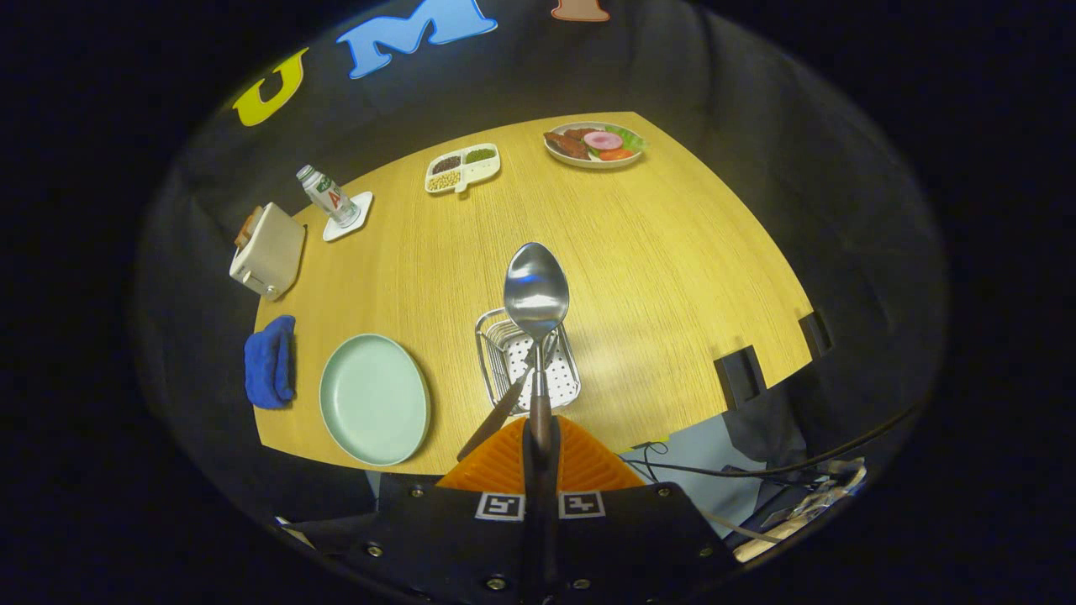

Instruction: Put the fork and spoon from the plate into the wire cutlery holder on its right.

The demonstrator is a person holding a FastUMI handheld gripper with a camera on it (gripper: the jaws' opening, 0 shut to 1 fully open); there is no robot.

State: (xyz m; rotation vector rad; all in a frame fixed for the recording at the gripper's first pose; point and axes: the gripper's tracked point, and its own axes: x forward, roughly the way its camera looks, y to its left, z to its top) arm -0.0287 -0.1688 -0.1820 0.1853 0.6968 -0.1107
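Note:
My gripper is shut on the handle of a metal spoon, whose bowl points away from me, high above the table. Directly below the spoon stands the wire cutlery holder with a white dotted tray at its bottom. A second utensil handle leans out of the holder toward my fingers; its head is hidden inside. To the left of the holder lies the pale green plate, with nothing on it.
A blue cloth lies left of the plate. Farther off stand a toaster, a bottle on a white coaster, a divided dish of beans and a plate of food. The wooden table has black clamps on its right edge.

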